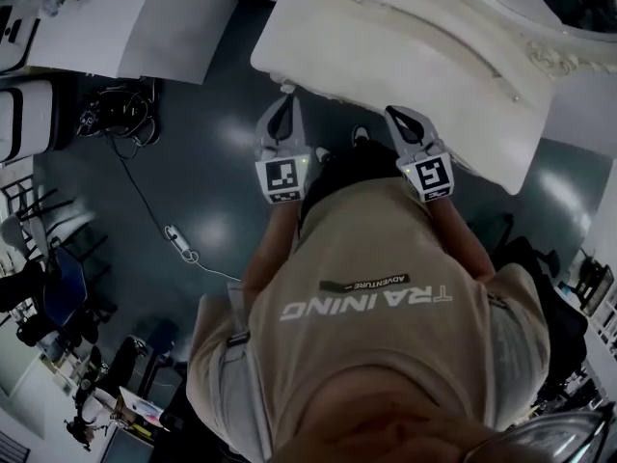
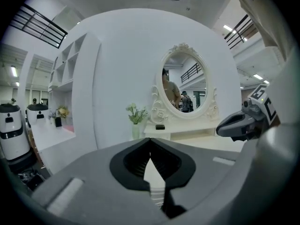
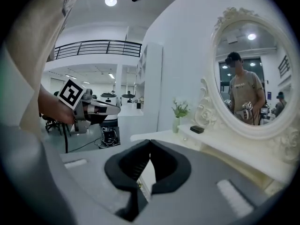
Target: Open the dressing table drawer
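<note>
The white dressing table (image 1: 386,61) with its oval, carved-frame mirror (image 2: 185,81) stands ahead of both grippers, but its drawer front cannot be picked out in any view. The left gripper (image 2: 150,142) has its jaws together with nothing between them. The worktop lies ahead of them and a little to the right, apart from the tips. The right gripper (image 3: 149,142) likewise has its jaws closed on nothing, and the worktop edge runs ahead and to their right, untouched. In the head view both grippers point side by side at the table's front edge, close to it. On the worktop stand a small pale vase of green-and-white flowers (image 3: 176,118) and a small black box (image 3: 197,130) — both near the mirror, well beyond the jaws.
</note>
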A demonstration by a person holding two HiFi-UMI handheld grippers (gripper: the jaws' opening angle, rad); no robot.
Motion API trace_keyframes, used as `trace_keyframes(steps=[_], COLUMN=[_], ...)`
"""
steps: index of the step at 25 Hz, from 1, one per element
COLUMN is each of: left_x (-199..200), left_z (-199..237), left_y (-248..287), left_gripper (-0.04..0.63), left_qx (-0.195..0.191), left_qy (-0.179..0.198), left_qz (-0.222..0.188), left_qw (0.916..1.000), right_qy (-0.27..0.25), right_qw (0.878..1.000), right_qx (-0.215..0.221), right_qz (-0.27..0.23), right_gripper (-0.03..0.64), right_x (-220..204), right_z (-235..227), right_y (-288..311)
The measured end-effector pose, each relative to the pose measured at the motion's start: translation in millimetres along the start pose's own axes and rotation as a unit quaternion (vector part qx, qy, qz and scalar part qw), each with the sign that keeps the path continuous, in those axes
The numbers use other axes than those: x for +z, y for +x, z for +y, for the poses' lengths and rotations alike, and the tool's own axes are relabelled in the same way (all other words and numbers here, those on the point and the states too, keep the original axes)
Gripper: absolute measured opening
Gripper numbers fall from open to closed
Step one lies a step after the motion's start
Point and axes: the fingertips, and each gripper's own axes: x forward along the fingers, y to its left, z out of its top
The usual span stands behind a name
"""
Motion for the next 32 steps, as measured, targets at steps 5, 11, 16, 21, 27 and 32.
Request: trace_keyframes(steps=[5, 11, 16, 21, 27, 32], left_x=[-20, -8, 10, 17, 0, -35], left_z=[-7, -25, -32, -43, -67, -77], left_y=[41, 98, 169, 231, 287, 328], left_gripper=[0.008, 0.008, 0.008, 0.008, 0.008, 0.009], left_qx=[-0.013, -0.056, -0.083, -0.118, -0.151, -0.153], left_qy=[-0.025, -0.009, 0.030, 0.039, 0.039, 0.000], left_qz=[0.017, 0.037, 0.055, 0.074, 0.119, 0.167], left_qw=[0.9995, 0.9977, 0.9946, 0.9895, 0.9806, 0.9741], right_qy=[0.020, 0.091, 0.111, 0.132, 0.156, 0.182], right_qw=[1.000, 0.994, 0.990, 0.981, 0.971, 0.962], right_qx=[0.000, -0.053, -0.088, -0.134, -0.171, -0.199], right_qz=[0.006, 0.001, -0.027, -0.051, -0.059, -0.047], right_gripper=[0.003, 0.003, 0.003, 0.003, 0.003, 0.003], right_x=[-10, -27, -26, -25, -28, -43], right_z=[-28, -84, -146, -203, -250, -269], right_y=[15, 30, 50, 63, 60, 46])
